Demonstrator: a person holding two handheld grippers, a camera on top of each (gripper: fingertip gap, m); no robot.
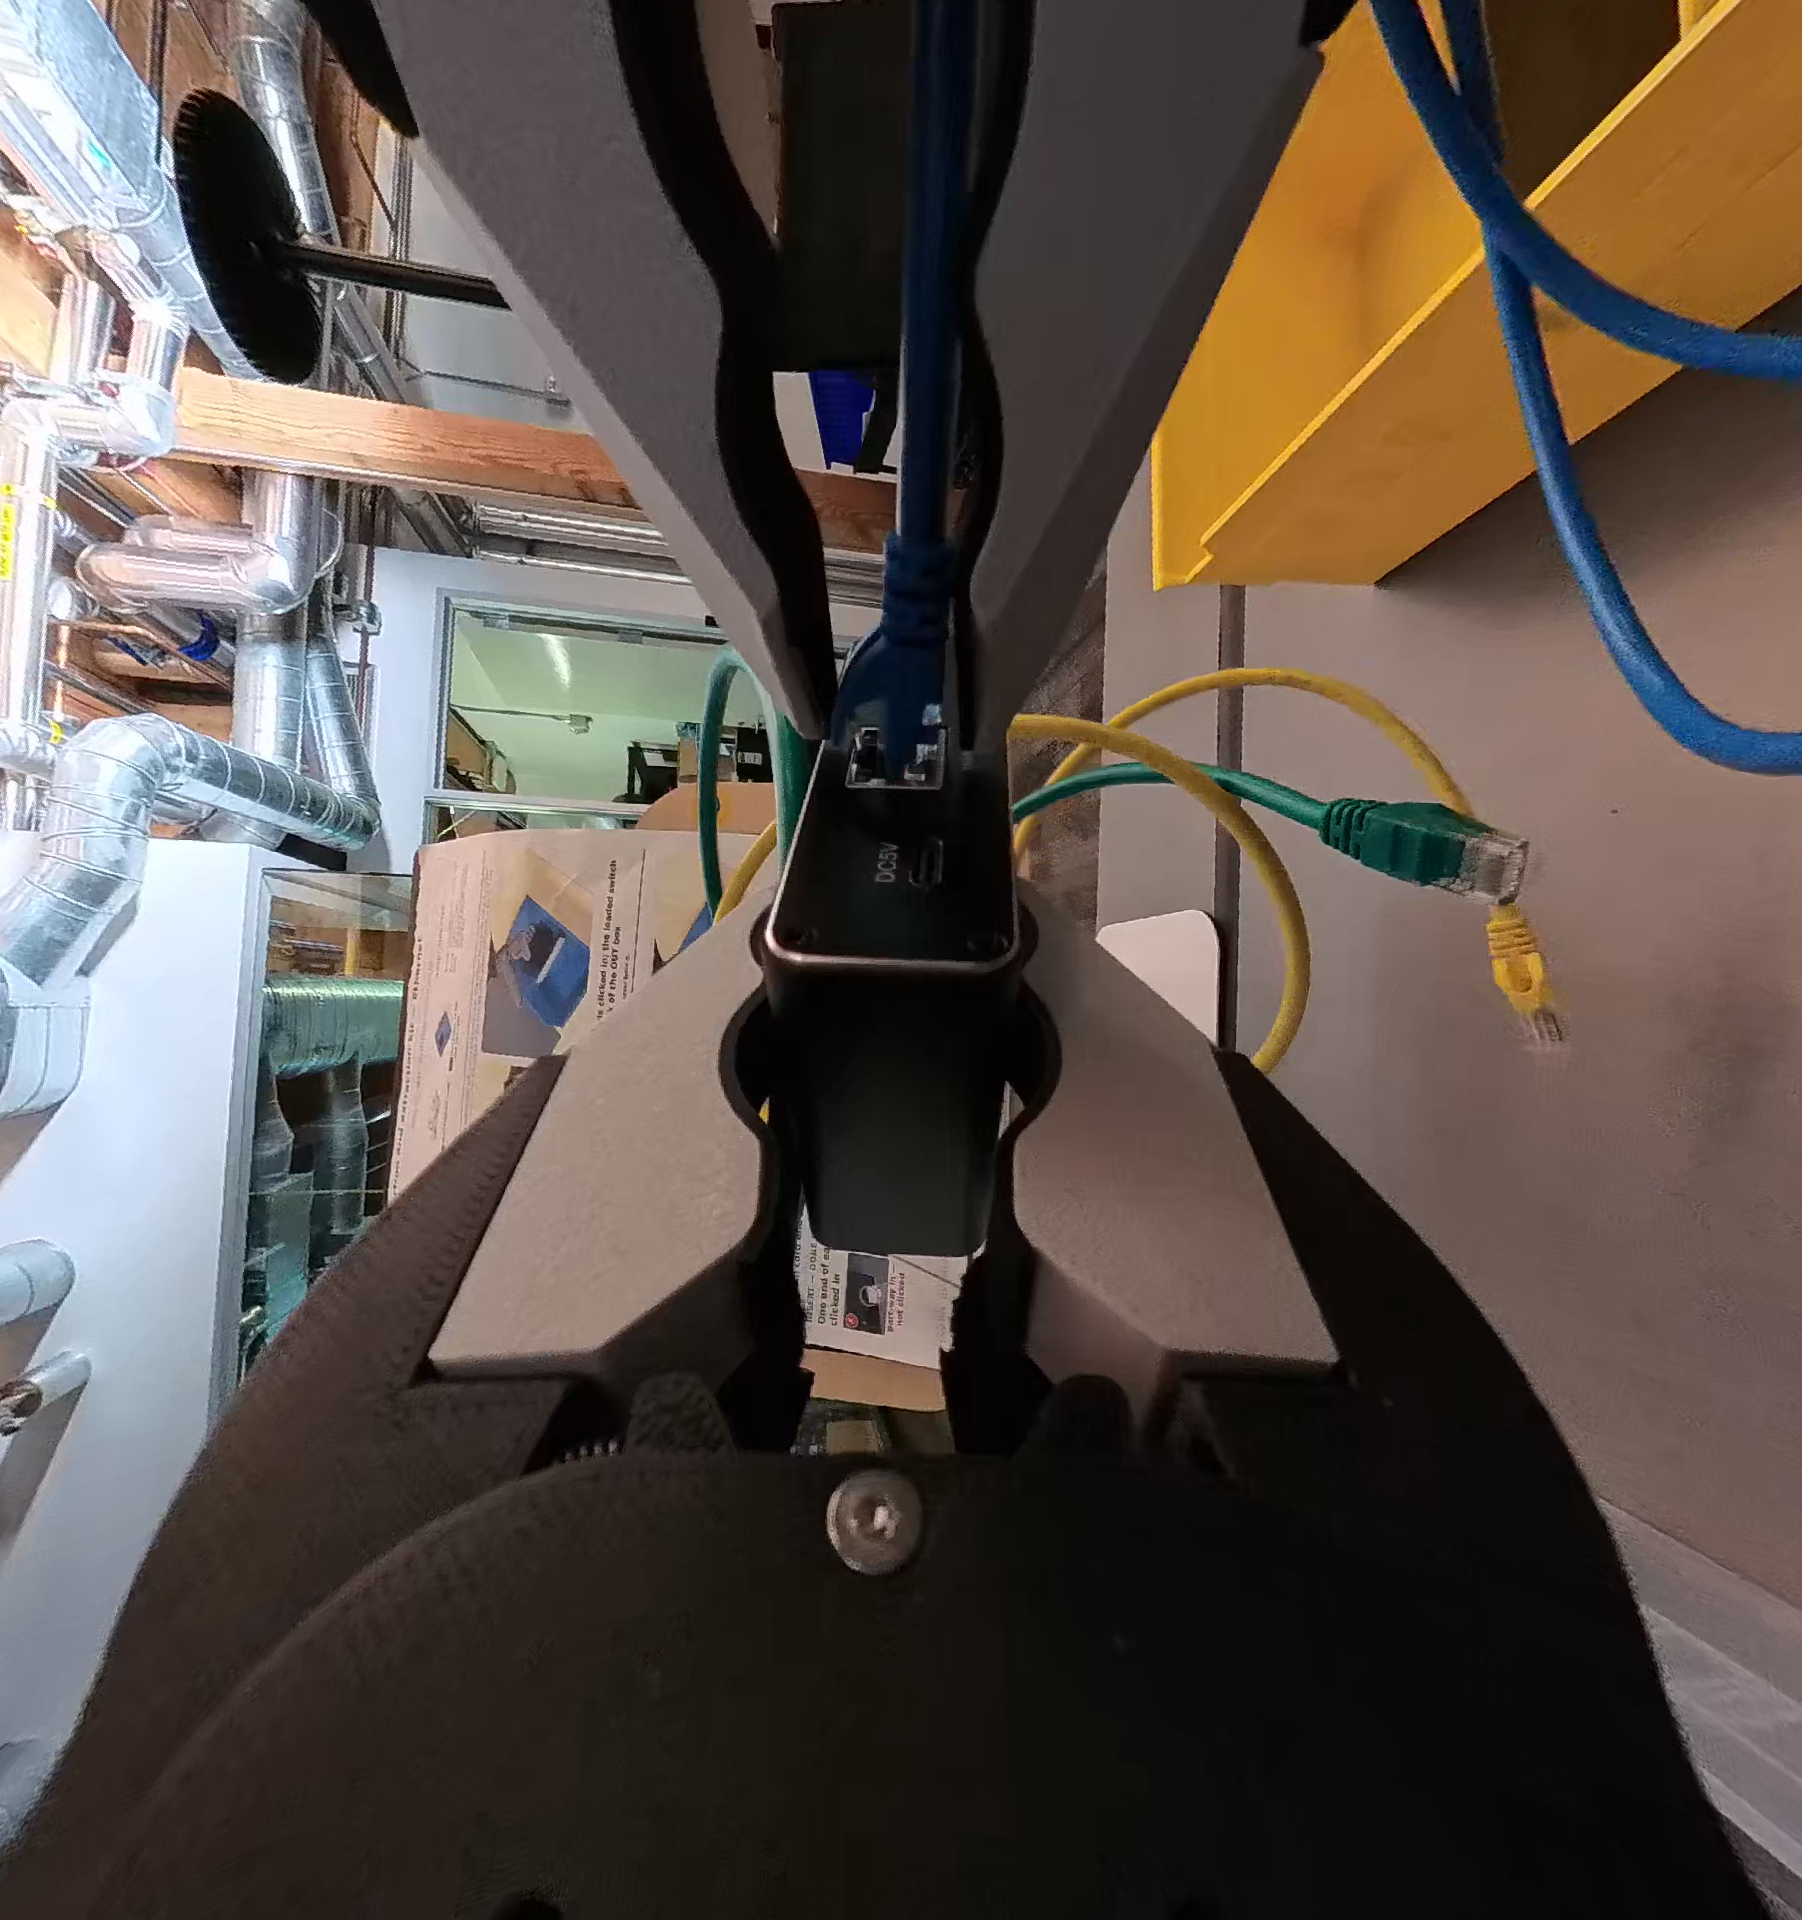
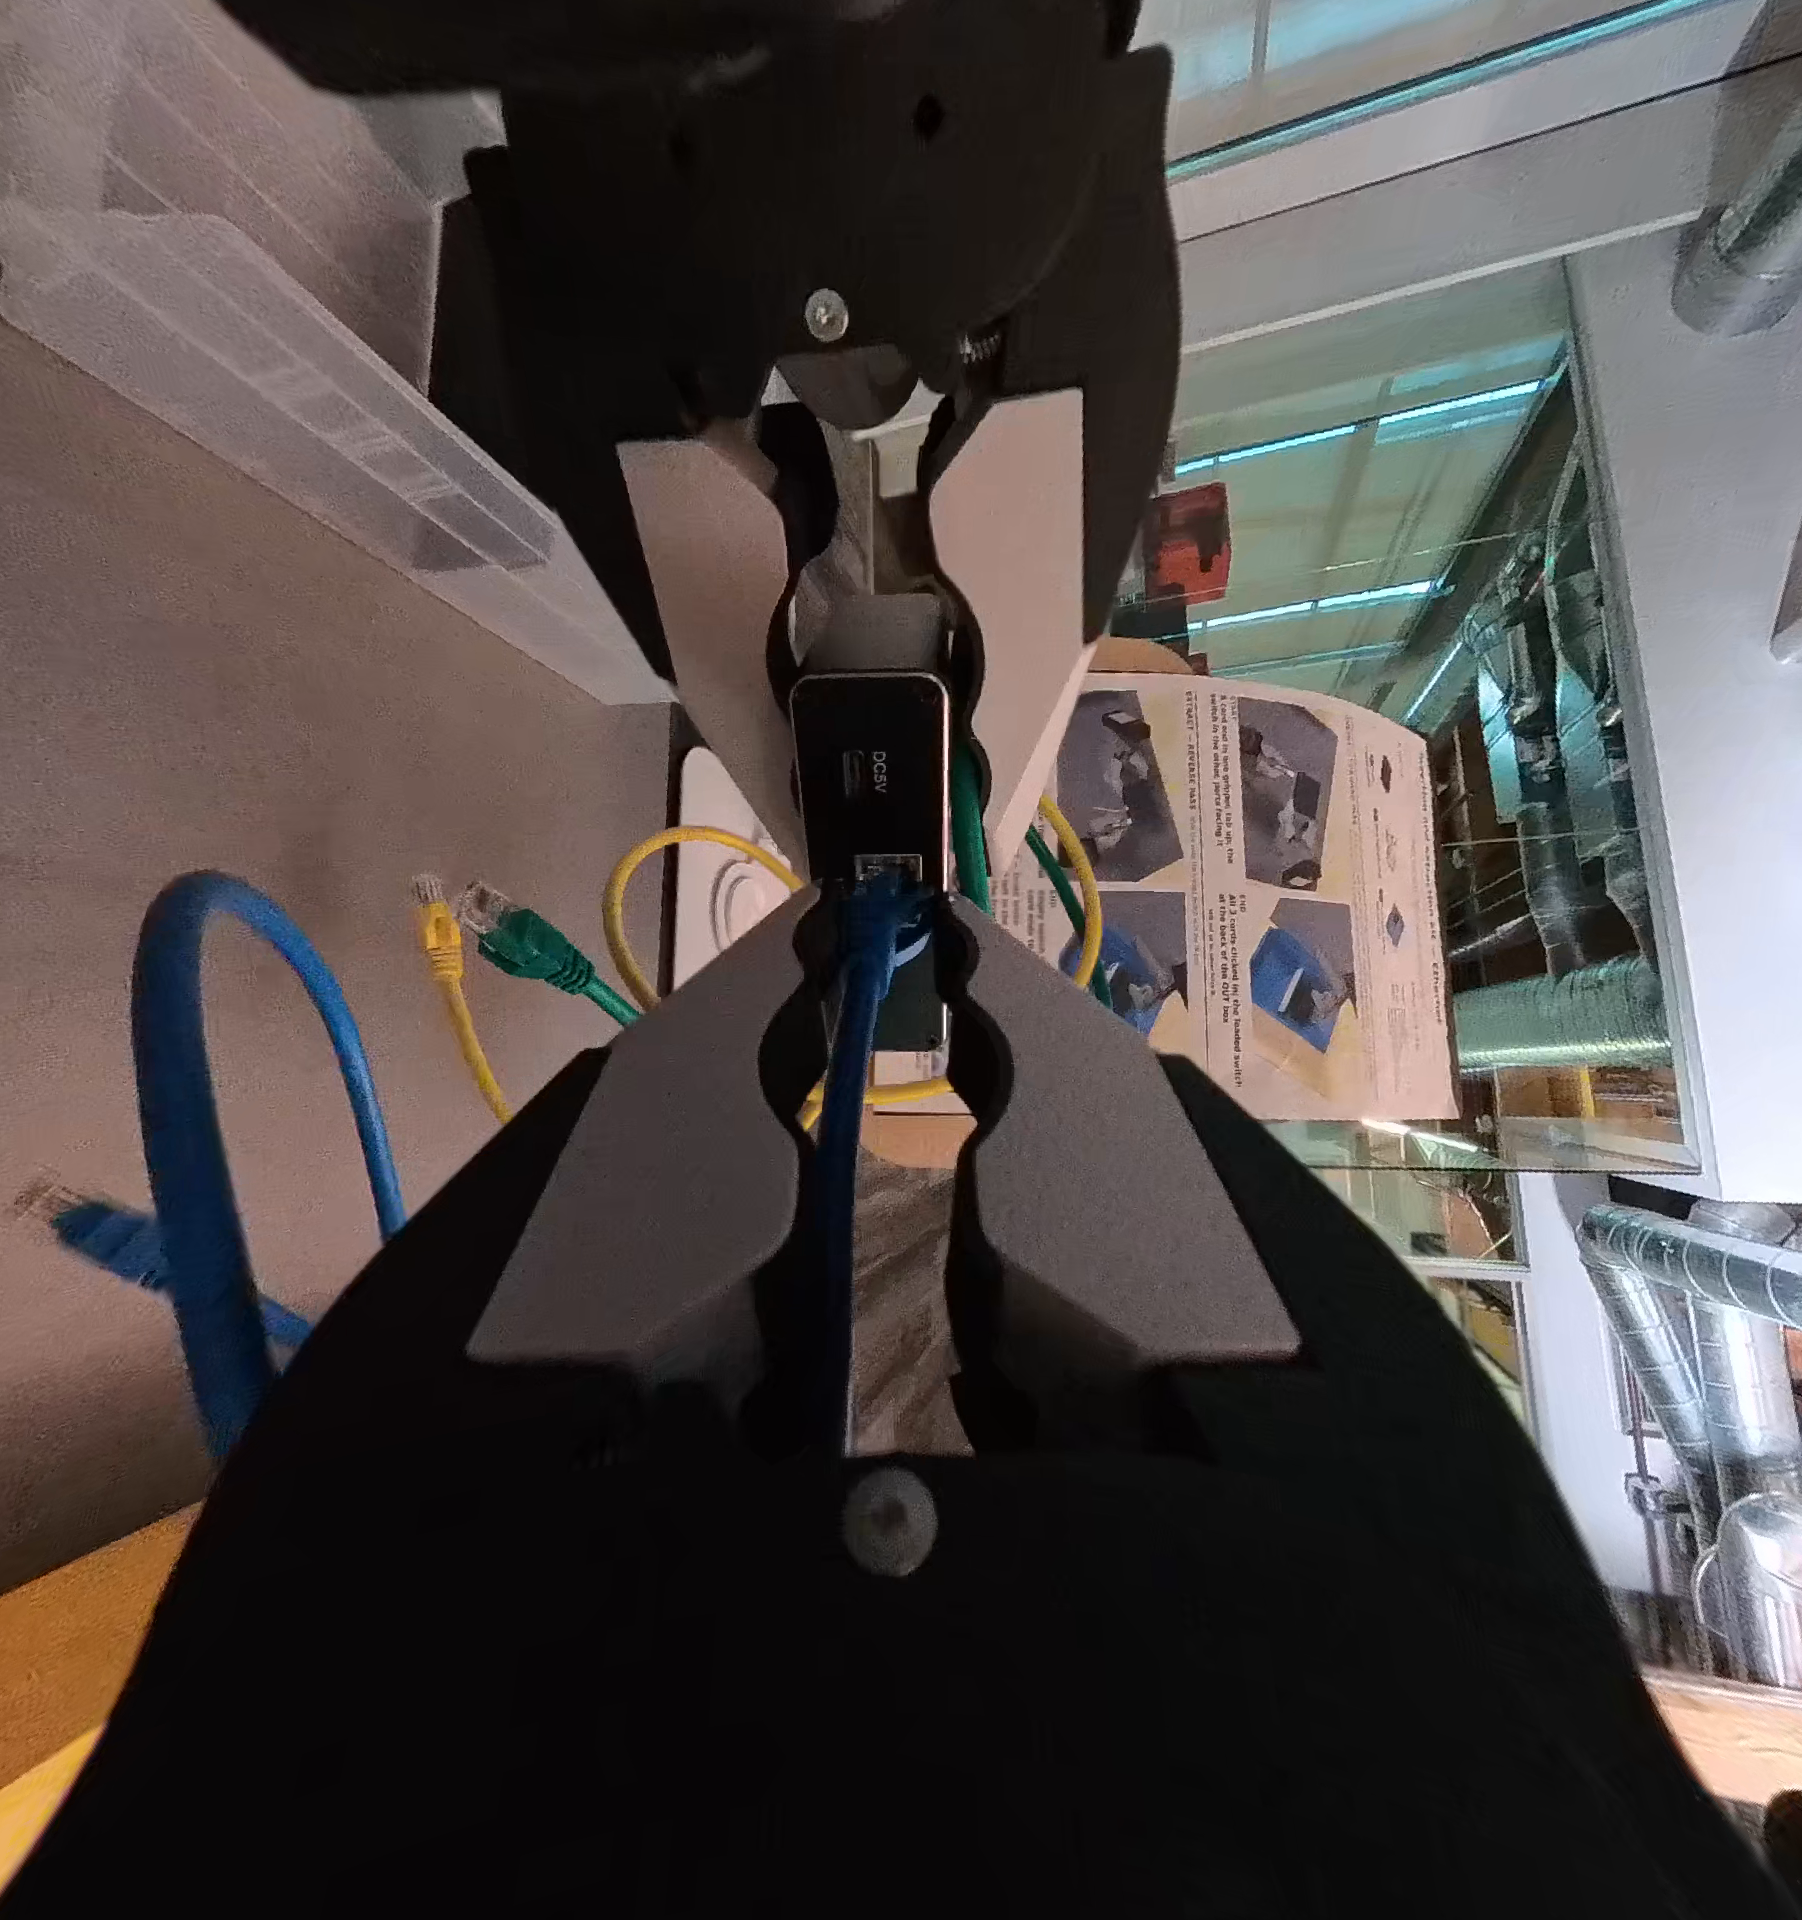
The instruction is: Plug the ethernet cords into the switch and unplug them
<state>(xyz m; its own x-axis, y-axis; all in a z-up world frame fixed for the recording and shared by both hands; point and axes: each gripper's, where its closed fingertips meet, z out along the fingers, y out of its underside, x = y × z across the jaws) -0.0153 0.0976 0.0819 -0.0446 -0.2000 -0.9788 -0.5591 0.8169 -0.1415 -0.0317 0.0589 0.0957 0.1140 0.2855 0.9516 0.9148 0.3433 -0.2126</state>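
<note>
My left gripper [image 1: 892, 935] is shut on the black switch [image 1: 897, 1049] and holds it off the table, port end pointing away. My right gripper [image 2: 881, 914] is shut on the blue ethernet cord [image 2: 840, 1122] just behind its plug [image 2: 881, 883]. The plug tip is at the switch's [image 2: 866, 769] end port. I cannot tell how deep it sits. In the left wrist view the right gripper [image 1: 902, 707] comes in from above with the blue plug [image 1: 902, 686]. The left gripper [image 2: 871, 665] faces me in the right wrist view.
A green cord plug [image 1: 1427, 847] and a yellow cord plug [image 1: 1515, 961] lie loose on the grey table [image 1: 1603, 1143]. The blue cord's other end [image 2: 97, 1231] hangs in a loop. A yellow bin [image 1: 1396, 312], a clear plastic bin [image 2: 253, 343] and a printed sheet [image 2: 1240, 883] stand nearby.
</note>
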